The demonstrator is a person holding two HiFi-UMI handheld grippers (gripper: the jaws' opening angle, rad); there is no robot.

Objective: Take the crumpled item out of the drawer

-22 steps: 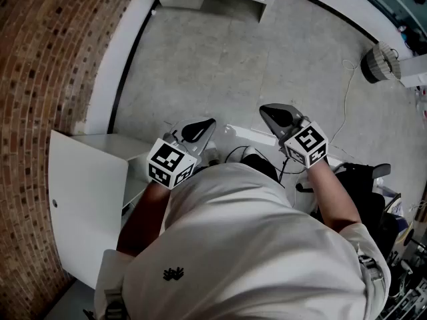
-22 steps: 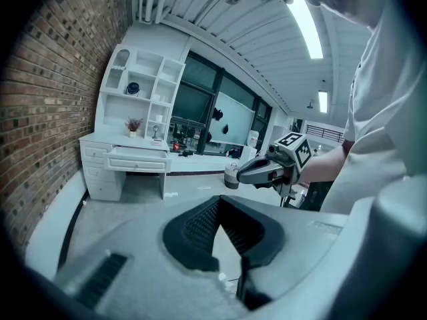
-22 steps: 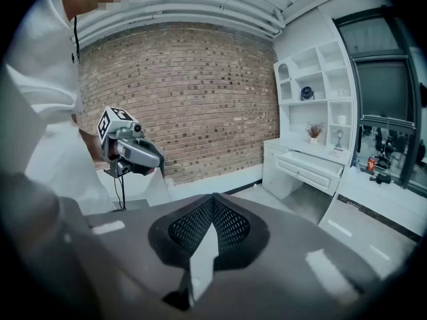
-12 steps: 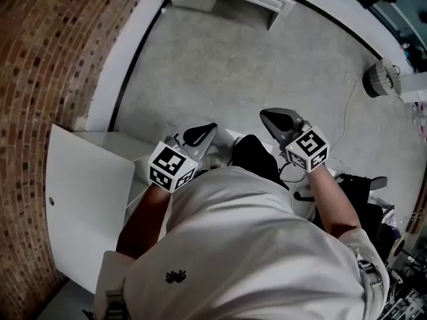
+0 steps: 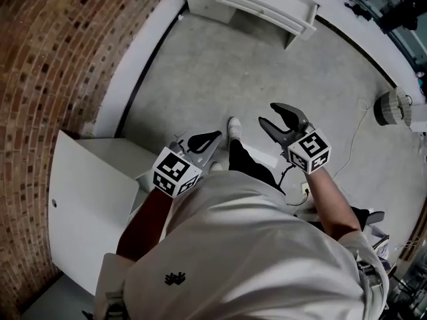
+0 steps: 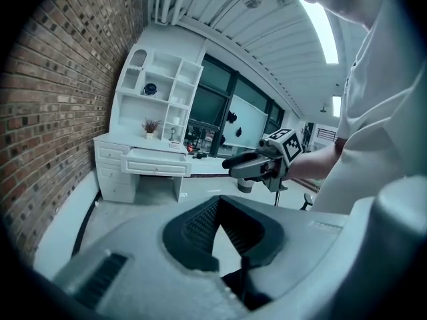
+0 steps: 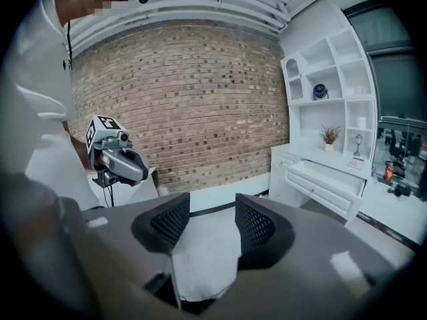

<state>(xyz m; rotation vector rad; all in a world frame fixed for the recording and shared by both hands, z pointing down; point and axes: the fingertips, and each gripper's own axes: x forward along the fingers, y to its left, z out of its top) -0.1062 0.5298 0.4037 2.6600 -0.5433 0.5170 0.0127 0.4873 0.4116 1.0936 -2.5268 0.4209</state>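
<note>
Right claw jaws apart, nothing between; left claw jaws together, empty. Both well apart from the open white drawer at the far side of the floor. Crumpled item not visible, presumably inside; likely light, soft: pinch a raised fold.

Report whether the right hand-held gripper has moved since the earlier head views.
Yes. In the head view the right hand-held gripper now sits closer to the white desk at the top, so it has moved toward the desk.
</note>
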